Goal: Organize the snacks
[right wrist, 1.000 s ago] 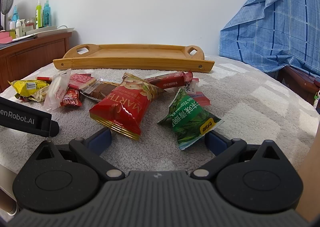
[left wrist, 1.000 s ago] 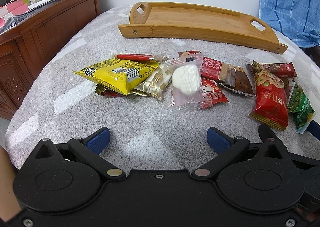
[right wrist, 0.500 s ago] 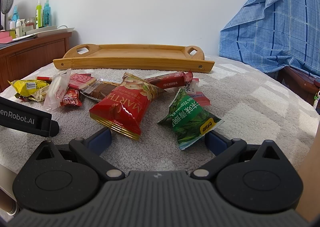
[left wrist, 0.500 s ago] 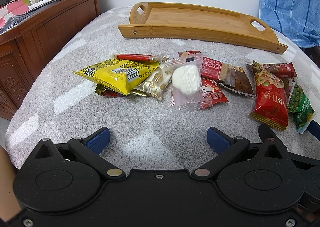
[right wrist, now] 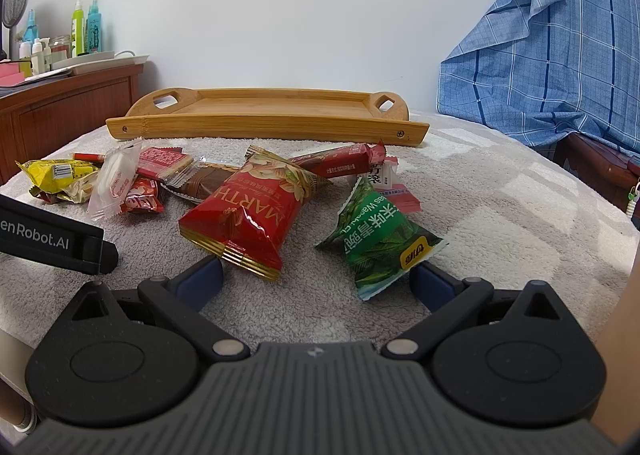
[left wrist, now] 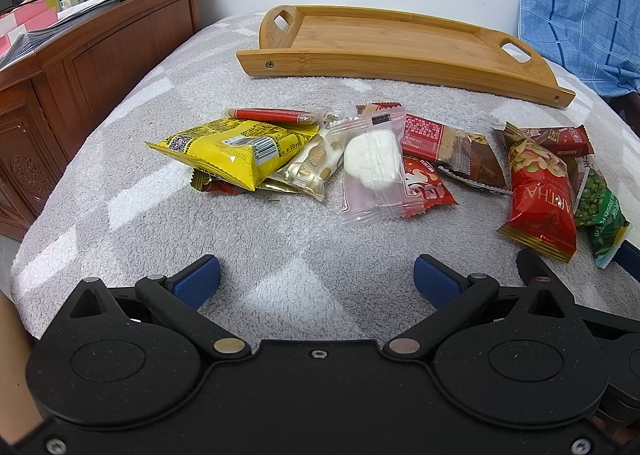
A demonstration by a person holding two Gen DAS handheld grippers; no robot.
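Several snack packets lie loose on a grey fleece blanket (left wrist: 304,239). A yellow packet (left wrist: 236,151), a gold one (left wrist: 312,167) and a clear wrapper with a white cake (left wrist: 374,167) sit ahead of my left gripper (left wrist: 316,281), which is open and empty. A red nut packet (right wrist: 252,211) and a green pea packet (right wrist: 380,235) lie just in front of my right gripper (right wrist: 316,279), also open and empty. An empty bamboo tray (left wrist: 400,43) rests at the far side, also seen as the tray (right wrist: 272,123) behind the packets.
A wooden dresser (left wrist: 92,55) with bottles and papers stands to the left. A blue checked cloth (right wrist: 560,55) drapes over furniture at the right. The left gripper's black body (right wrist: 52,239) pokes into the right wrist view. Bare blanket lies to the right of the packets.
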